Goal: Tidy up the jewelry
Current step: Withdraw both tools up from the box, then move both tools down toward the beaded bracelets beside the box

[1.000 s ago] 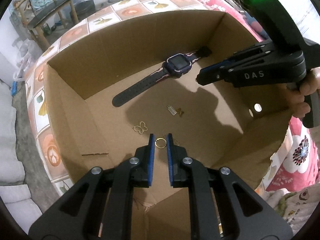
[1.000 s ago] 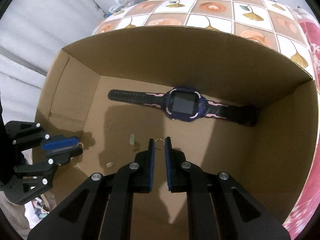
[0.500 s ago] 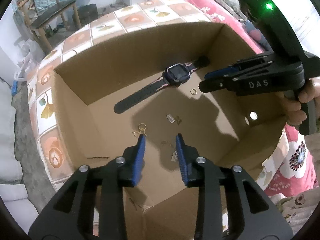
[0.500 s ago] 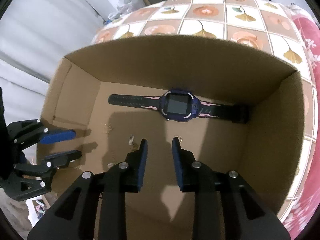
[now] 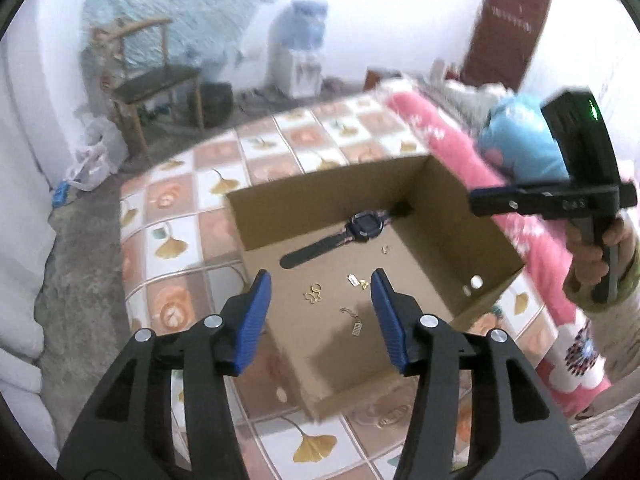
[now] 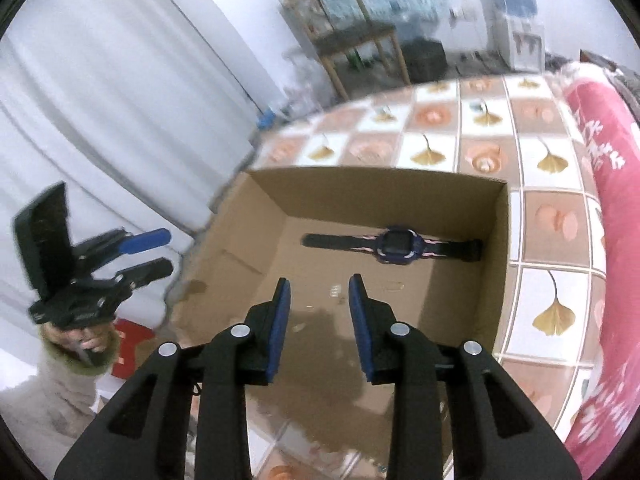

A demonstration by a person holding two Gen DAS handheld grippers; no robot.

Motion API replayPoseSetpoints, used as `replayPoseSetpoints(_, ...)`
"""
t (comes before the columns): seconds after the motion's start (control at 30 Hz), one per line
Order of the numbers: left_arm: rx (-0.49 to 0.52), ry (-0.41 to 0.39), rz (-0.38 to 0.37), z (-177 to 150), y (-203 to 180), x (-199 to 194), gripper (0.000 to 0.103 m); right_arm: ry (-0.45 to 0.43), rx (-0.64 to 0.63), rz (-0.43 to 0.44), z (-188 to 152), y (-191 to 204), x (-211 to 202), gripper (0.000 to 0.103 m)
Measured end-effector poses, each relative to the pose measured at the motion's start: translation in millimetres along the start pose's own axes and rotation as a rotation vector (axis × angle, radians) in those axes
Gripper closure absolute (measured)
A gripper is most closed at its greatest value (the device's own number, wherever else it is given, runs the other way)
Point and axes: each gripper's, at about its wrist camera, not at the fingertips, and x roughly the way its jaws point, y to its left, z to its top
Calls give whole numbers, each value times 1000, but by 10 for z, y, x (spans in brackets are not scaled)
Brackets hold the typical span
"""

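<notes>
Left wrist view: ahead of and below the left tool point(image 5: 320, 292) sits an open cardboard box point(image 5: 448, 216), and on its floor lie a dark smartwatch point(image 5: 362, 226) along the far wall, a small gold ring point(image 5: 385, 249) just nearer than the watch, a pair of gold hoops with a butterfly charm point(image 5: 313, 293) close to the tool's left finger, a little tag with a gold bit point(image 5: 357, 281) near its right finger, and a thin chain with a pendant point(image 5: 352, 319) between the fingers, lower down. In the right wrist view the same watch point(image 6: 394, 243) lies beyond the right tool point(image 6: 320, 300), with faint, blurred small pieces on the box floor point(image 6: 312, 240) between. The box rests on a surface covered in a tiled leaf-and-flower cloth point(image 5: 176, 240); a pink floral blanket point(image 5: 536, 248) lies to the tool's right. Farther off stand a wooden chair point(image 5: 152, 84), a water dispenser point(image 5: 298, 52) and a dark red door point(image 5: 508, 24). Both tools have just been opening; the left stands wide, the right moderately parted, and nothing is held or touched between the fingers of either. A hand point(image 5: 592, 252) grips the right tool's handle.
</notes>
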Motion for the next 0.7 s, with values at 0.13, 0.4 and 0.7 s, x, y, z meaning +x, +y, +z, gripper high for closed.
replayPoseSetpoints(0.13, -87, -82, -10, -305, 109, -338, 48, -85, -2, 50, -361, 106, -318, 68)
replayPoseSetpoints(0.4, -155, -97, -102, -1087, -91, -405, 40, 3, 74, 12, -1325, 112, -98, 68)
replayPoseSetpoints(0.7, -25, 49, -50, -1463, -730, 490, 45, 95, 137, -127, -1814, 28, 405, 68)
